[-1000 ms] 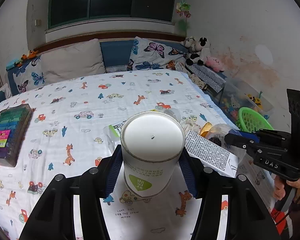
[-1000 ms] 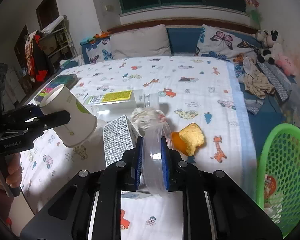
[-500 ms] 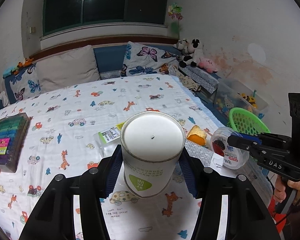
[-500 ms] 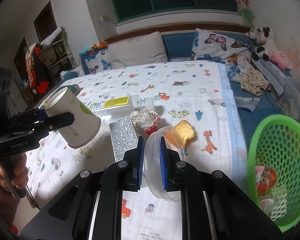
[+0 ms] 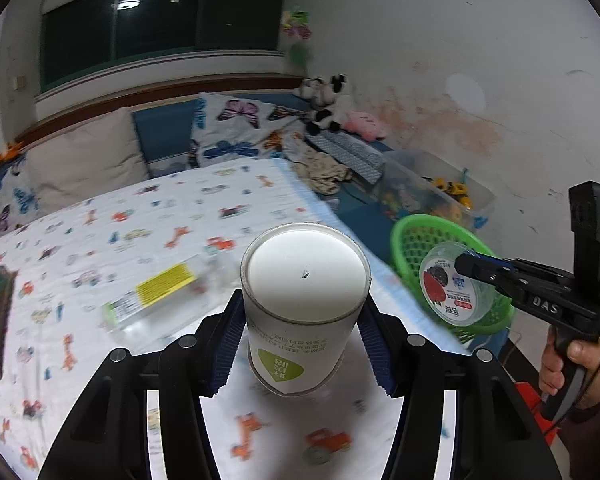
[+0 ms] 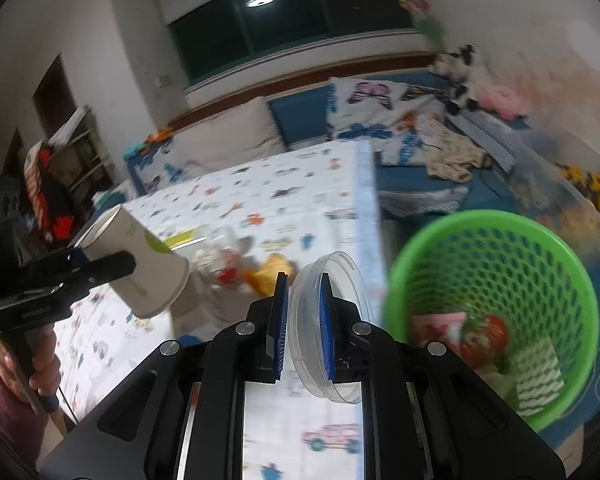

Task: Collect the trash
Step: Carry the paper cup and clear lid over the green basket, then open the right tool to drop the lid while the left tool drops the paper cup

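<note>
Paper cup (image 5: pixel 305 308) clamped in left gripper (image 5: pixel 300 344), frame centre; clear lid (image 6: pixel 327 324) pinched in right gripper (image 6: pixel 305 328), left of green basket (image 6: pixel 496 240)

Dark window (image 5: pixel 160 28) above pillowed bed (image 5: pixel 148 216), stained white wall (image 5: pixel 440 80) alongside

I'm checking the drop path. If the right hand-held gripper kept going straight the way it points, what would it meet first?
Probably the bed's edge, which lies straight ahead of the right hand-held gripper and its clear lid. The green basket sits off to the right. Depth is unclear.
</note>
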`<action>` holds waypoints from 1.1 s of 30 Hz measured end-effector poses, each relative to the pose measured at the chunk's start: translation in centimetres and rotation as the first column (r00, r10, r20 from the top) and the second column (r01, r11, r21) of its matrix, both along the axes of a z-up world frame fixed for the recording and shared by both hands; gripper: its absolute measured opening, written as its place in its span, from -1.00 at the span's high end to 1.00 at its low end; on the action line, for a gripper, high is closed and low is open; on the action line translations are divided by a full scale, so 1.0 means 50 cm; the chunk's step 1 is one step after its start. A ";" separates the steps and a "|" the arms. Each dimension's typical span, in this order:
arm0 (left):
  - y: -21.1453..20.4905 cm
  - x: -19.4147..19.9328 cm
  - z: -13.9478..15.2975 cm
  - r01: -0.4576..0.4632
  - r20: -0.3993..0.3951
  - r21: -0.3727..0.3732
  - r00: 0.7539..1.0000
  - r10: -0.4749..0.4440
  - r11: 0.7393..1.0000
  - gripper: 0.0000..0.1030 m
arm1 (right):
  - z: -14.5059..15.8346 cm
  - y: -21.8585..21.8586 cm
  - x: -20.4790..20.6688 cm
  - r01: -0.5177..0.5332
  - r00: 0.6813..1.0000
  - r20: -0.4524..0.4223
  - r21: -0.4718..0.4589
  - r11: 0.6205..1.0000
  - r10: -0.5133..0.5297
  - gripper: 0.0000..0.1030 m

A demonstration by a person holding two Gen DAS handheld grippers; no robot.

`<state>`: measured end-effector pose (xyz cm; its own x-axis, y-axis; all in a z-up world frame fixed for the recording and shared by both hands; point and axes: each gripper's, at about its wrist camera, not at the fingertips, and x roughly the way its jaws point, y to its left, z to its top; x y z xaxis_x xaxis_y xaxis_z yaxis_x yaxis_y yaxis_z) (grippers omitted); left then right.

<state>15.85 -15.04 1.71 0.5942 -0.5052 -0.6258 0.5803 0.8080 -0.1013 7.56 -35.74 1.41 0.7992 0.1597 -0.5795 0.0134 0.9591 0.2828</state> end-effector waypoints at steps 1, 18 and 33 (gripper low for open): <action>-0.015 -0.001 0.002 0.011 0.000 0.002 1.000 -0.011 1.000 -0.05 | -0.002 -0.020 -0.005 0.021 1.000 -0.003 0.001 1.000 -0.021 0.70; -0.264 -0.008 0.012 0.204 -0.027 0.019 0.979 -0.203 0.979 -0.05 | -0.080 -0.226 -0.049 0.246 0.966 -0.092 0.027 0.969 -0.243 0.63; -0.425 0.009 -0.040 0.283 -0.114 0.032 0.954 -0.277 0.959 -0.06 | -0.085 -0.261 -0.113 0.311 0.949 -0.077 0.037 0.950 -0.307 0.12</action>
